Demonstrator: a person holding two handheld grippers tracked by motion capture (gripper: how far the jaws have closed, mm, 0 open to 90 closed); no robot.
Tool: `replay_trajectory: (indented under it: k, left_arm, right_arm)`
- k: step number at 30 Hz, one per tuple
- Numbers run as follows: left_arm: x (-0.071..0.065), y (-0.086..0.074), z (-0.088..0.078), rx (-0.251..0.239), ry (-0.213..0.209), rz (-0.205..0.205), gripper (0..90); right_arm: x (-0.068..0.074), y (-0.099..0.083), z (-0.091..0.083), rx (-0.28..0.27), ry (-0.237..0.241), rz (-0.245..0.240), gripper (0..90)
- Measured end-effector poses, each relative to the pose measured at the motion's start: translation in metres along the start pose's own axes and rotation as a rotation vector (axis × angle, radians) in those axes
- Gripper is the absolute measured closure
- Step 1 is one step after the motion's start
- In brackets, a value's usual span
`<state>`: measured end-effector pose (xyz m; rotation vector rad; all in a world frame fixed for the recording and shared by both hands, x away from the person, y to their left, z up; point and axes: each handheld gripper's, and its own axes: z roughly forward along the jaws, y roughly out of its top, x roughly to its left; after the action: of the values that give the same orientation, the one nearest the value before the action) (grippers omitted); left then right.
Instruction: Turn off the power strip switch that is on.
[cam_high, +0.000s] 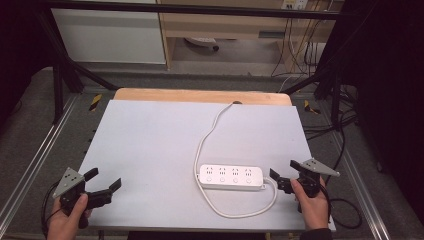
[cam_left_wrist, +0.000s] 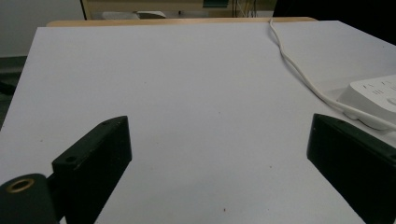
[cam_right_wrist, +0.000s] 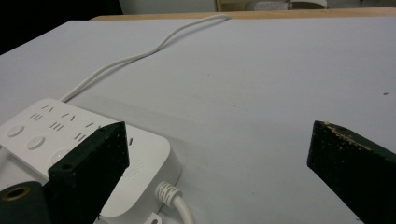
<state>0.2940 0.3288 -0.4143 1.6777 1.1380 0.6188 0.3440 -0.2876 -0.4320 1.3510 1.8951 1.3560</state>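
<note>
The left gripper (cam_high: 106, 181) holds its fingers wide apart and empty at the surface's (cam_high: 150, 140) near left corner. The right gripper (cam_high: 285, 171), fingers equally spread and empty, sits at the near right edge, just beside the white power strip's (cam_high: 231, 177) cable (cam_high: 210, 132) end.

This looks like a lab or test workspace. A black metal frame (cam_high: 60, 55) surrounds a tabletop (cam_high: 150, 140) covered by a plain grey sheet, with aluminium rails (cam_high: 30, 170) along its sides and hazard-striped tape (cam_high: 95, 102) at the far corners. Beyond the jaws, loose cables (cam_high: 300, 45) hang by a wooden shelf unit (cam_high: 220, 25), and grey carpet (cam_high: 30, 110) covers the floor.
</note>
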Motion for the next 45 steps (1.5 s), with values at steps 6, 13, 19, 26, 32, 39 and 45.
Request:
replay_trajectory:
  k: [6,13,19,26,32,39,45]
  left_arm:
    - [-0.002,0.000,0.001,0.002,-0.005,0.002,6.6]
    - [-0.002,0.000,0.002,0.001,-0.011,0.008,6.5]
    - [-0.008,0.003,0.008,-0.004,-0.005,0.006,6.7]
    - [-0.027,0.019,0.025,-0.018,-0.026,0.009,6.4]
    - [-0.032,0.015,0.035,0.009,-0.016,0.035,6.8]
    - [-0.033,0.009,0.029,0.016,-0.038,0.041,6.5]
    - [-0.034,0.009,0.029,0.014,-0.051,0.042,6.5]
  right_arm:
    - [0.008,0.003,0.000,-0.013,-0.012,-0.004,4.6]
    - [0.015,0.010,0.000,-0.025,-0.026,-0.003,3.6]
    - [0.023,0.023,0.002,-0.040,-0.007,-0.052,3.2]
    - [0.029,0.037,0.009,-0.047,0.049,-0.068,4.5]
    - [0.035,0.039,0.011,-0.058,0.074,-0.061,4.5]
    - [0.046,0.039,0.015,-0.072,0.067,-0.042,3.2]
    - [0.058,0.039,0.022,-0.068,0.062,-0.052,2.7]
